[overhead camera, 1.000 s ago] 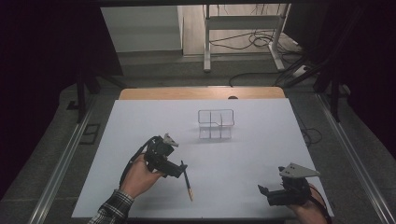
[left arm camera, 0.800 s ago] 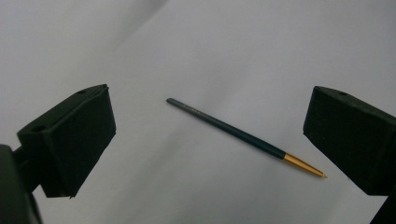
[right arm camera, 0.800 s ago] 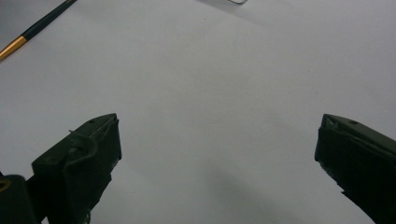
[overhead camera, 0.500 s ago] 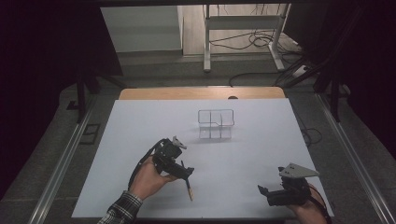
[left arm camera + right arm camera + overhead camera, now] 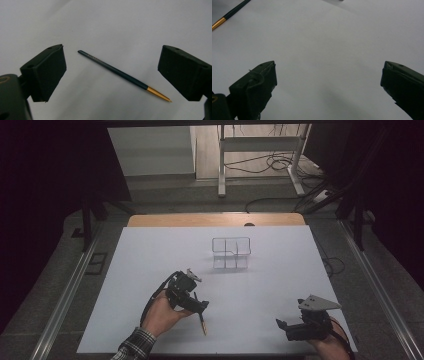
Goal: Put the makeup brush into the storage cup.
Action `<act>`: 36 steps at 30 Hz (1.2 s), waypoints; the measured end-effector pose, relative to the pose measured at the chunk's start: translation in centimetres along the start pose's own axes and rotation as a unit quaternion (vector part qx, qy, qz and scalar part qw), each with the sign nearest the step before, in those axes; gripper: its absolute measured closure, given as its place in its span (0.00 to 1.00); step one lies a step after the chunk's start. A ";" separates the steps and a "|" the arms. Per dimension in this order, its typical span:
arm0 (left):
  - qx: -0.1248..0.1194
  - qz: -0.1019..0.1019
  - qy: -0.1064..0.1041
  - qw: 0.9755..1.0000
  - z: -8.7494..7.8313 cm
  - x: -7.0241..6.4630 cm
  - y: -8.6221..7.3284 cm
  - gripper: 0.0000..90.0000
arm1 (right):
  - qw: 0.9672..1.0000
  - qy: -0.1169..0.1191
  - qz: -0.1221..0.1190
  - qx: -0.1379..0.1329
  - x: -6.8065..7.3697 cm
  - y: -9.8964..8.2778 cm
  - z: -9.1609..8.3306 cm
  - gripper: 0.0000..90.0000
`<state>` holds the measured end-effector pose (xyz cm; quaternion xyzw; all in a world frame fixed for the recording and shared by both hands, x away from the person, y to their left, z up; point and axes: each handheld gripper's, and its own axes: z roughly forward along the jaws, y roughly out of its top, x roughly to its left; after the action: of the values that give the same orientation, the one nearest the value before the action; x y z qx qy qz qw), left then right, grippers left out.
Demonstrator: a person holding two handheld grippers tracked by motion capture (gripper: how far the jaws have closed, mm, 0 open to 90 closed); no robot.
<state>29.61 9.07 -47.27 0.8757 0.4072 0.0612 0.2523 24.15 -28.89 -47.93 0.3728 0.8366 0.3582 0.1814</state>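
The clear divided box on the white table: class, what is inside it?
The clear divided box looks empty; only the white table shows through its compartments. It is small in the high view, so tiny contents cannot be ruled out.

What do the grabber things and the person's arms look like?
Both are black. The left gripper trails a black cable; its jaws are chunky black blocks with small holes. The right gripper carries a grey three-cornered plate. The left arm wears a checked sleeve.

One pen [image 5: 200,317], one clear divided box [image 5: 231,252] (four compartments), two grippers.
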 end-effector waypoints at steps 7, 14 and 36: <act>0.006 -0.004 -0.005 1.000 0.7 -0.2 -0.2 0.15 | 1.000 0.000 -0.002 0.000 0.1 0.0 0.0 0.01; 0.017 -0.012 -0.009 1.000 1.4 -0.1 -0.5 0.20 | 1.000 0.002 -0.003 0.004 0.1 0.0 0.1 0.01; 0.055 -0.027 -0.014 0.998 3.3 -1.0 -1.8 0.38 | 1.000 -0.004 -0.003 0.007 0.0 -0.1 0.1 0.01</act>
<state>28.76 8.00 -50.90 0.8779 0.4295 0.0195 0.2110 24.18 -28.89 -48.05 0.3735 0.8392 0.3501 0.1832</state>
